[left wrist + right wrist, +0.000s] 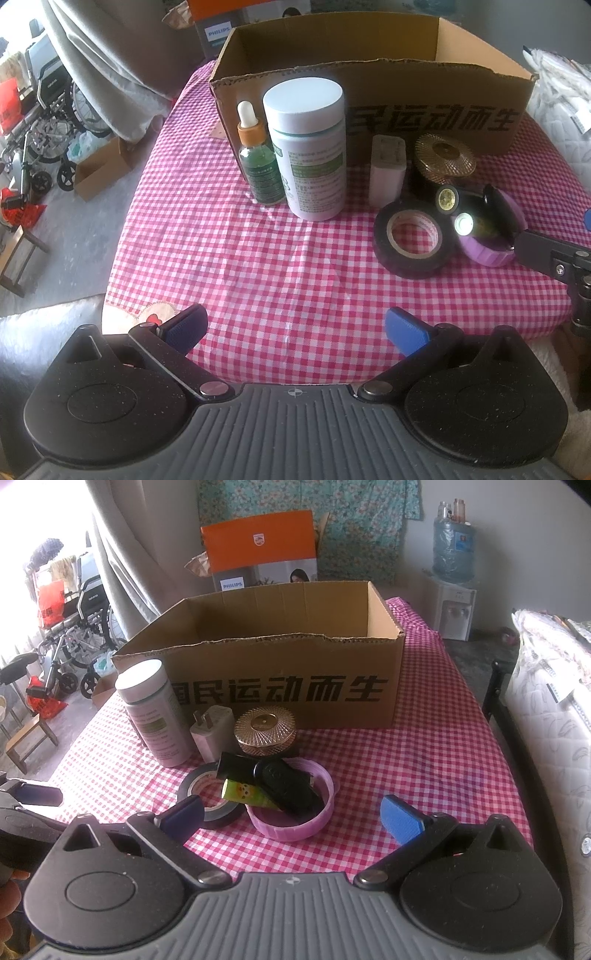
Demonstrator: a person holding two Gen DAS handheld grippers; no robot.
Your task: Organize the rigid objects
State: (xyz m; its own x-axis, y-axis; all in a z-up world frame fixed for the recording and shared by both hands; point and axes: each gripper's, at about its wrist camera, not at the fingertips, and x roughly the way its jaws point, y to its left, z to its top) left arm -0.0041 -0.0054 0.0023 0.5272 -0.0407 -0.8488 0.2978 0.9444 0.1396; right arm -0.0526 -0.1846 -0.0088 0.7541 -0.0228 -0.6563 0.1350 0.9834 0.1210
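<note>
An open cardboard box (436,110) (280,686) stands at the back of the checked tablecloth. In front of it stand a green dropper bottle (258,166), a white pill bottle (310,151) (155,716), a white charger plug (388,170) (214,731) and a gold-lidded jar (443,158) (266,731). A black tape roll (410,240) (210,801) lies beside a purple lid (491,251) (295,823) holding small black items and a green tube (243,794). My left gripper (295,325) is open and empty near the front edge. My right gripper (291,812) is open, its fingers either side of the purple lid.
A wheelchair (48,122) (77,627) and small boxes stand on the floor at left. An orange Philips box (258,542) stands behind the cardboard box. A water dispenser (454,572) and a mattress (550,716) are at right.
</note>
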